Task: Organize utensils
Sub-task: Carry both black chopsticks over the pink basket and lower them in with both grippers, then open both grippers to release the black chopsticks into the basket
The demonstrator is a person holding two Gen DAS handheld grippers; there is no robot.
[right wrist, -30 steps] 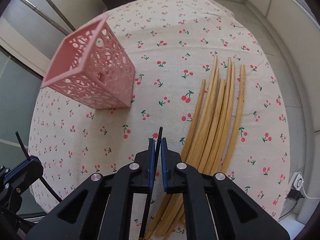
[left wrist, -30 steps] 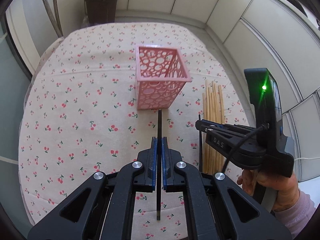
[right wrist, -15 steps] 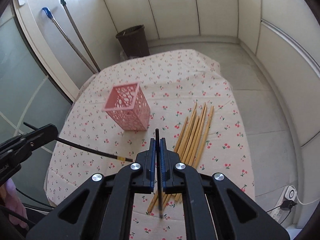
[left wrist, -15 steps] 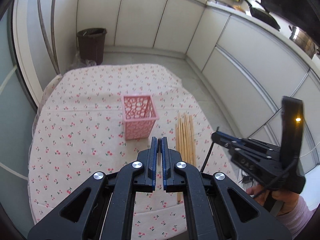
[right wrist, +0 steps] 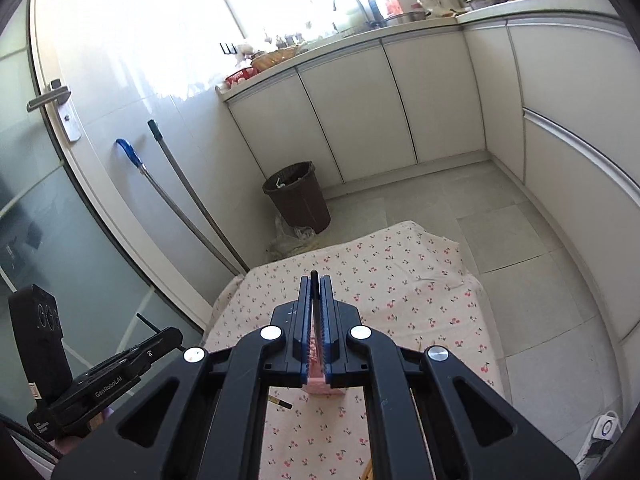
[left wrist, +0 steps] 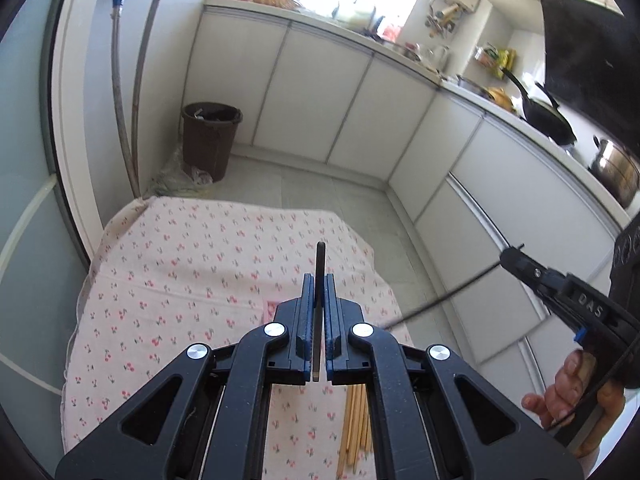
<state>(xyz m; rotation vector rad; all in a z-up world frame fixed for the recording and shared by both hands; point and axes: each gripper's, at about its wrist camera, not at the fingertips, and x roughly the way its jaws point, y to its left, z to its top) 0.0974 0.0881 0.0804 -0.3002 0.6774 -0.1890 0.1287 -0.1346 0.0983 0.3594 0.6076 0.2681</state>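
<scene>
The left gripper [left wrist: 319, 292] pinches a black chopstick [left wrist: 320, 264]; the right gripper [right wrist: 316, 300], marked "DAS", pinches another [right wrist: 315, 280]. The pink basket [right wrist: 320, 380] sits below both; "GenRobot.AI" marks the left.

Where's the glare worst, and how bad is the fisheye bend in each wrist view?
Right wrist view: window blown out to white, washing the wall below it. Left wrist view: glare only along the countertop; tablecloth evenly lit. Both views: cabinet lines curve hard toward the edges and the corners are dark.
</scene>
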